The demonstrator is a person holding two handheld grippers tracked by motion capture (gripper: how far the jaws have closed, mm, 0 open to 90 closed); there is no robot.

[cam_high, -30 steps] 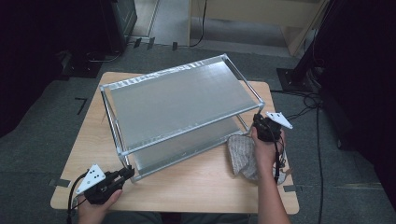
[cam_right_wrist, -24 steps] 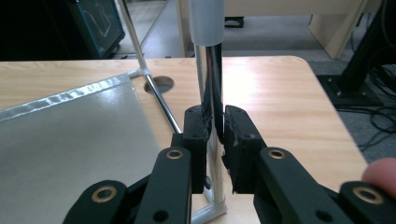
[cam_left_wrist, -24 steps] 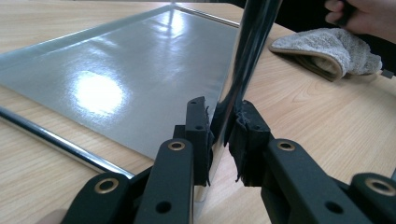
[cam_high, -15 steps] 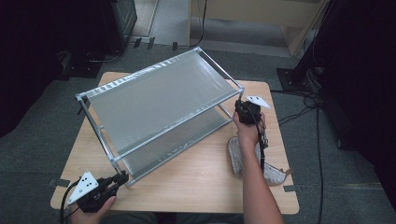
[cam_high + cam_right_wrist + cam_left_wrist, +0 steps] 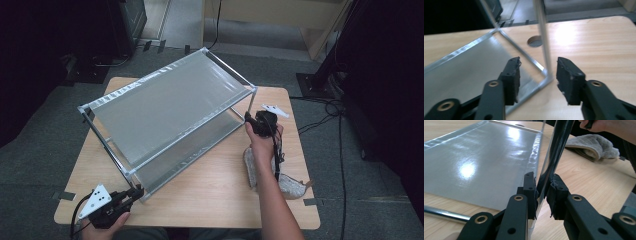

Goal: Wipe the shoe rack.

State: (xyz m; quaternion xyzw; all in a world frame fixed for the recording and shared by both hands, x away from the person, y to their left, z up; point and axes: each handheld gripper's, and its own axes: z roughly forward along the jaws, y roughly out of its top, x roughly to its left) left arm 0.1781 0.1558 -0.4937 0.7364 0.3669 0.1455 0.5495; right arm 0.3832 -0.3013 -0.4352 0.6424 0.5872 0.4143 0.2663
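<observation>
1. The left claw (image 5: 134, 192) sits at the near left corner of the table (image 5: 210, 210), its jaws clamped on the front-left post (image 5: 546, 173) of the two-tier metal rack (image 5: 170, 107).
2. The rack stands skewed across the middle of the table.
3. The right claw (image 5: 248, 117) is at the rack's right post (image 5: 544, 42); its jaws have just been opening and stand apart, the post between them, pads not pressing.
4. A grey cloth (image 5: 287, 185) lies under the right forearm.
</observation>
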